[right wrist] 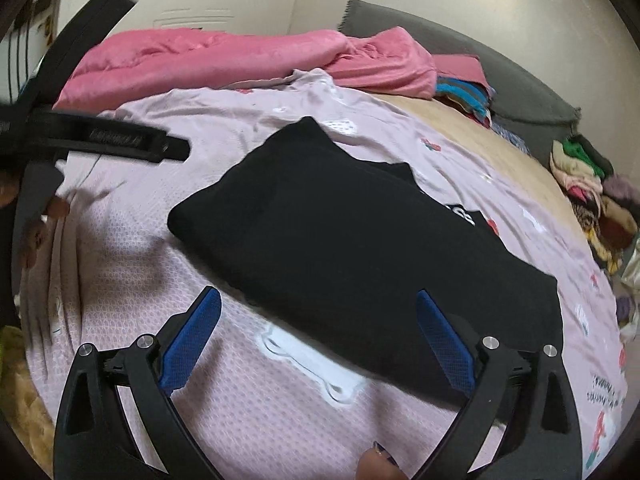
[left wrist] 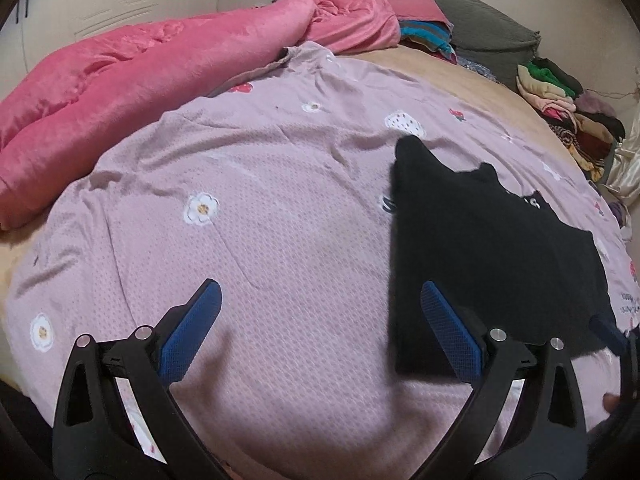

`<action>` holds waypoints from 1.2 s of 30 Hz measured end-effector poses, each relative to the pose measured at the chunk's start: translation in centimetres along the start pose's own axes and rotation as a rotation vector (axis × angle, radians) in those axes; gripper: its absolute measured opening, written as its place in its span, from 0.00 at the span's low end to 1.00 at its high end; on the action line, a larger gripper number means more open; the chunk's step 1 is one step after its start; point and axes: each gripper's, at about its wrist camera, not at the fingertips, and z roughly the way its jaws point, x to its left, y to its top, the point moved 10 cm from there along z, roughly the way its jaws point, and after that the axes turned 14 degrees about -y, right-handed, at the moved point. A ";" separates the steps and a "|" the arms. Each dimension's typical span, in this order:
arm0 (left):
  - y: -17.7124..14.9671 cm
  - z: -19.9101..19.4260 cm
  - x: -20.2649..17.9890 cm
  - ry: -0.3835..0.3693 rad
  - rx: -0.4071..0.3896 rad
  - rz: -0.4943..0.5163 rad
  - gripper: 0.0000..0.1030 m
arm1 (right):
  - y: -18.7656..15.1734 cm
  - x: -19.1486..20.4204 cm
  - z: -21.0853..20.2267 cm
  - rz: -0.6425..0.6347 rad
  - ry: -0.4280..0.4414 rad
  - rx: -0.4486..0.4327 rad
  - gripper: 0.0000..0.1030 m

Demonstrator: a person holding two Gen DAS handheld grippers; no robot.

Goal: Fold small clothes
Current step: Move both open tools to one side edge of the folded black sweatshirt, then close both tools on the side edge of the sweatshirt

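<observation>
A black garment [left wrist: 492,248] lies folded flat on the lilac flowered bedspread [left wrist: 280,200], with a bit of white print showing at its far edge. In the right wrist view the black garment [right wrist: 352,240] fills the middle. My left gripper [left wrist: 320,292] is open and empty above the bedspread, its right finger over the garment's left edge. My right gripper [right wrist: 320,300] is open and empty over the garment's near edge. The tip of the right gripper [left wrist: 612,330] shows at the garment's right corner in the left wrist view. The left gripper's body [right wrist: 100,136] shows blurred at the left.
A pink blanket [left wrist: 140,80] is bunched along the far left of the bed. A grey pillow [left wrist: 460,8] lies at the head. Folded colourful clothes [left wrist: 428,36] and a heap of clothes [left wrist: 568,112] sit at the far right edge.
</observation>
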 end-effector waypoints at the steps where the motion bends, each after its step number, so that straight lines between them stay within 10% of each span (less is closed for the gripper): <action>1: 0.3 0.1 0.2 0.004 -0.001 0.001 0.91 | 0.1 0.3 0.2 -0.009 0.002 0.001 0.94; 26: 3.0 4.3 0.8 -0.022 0.050 -0.022 0.91 | 2.6 4.9 7.3 -0.205 -0.166 -0.023 0.92; 36: 5.5 6.7 -2.5 -0.163 0.091 -0.021 0.91 | 3.7 4.0 6.3 -0.151 -0.156 -0.098 0.23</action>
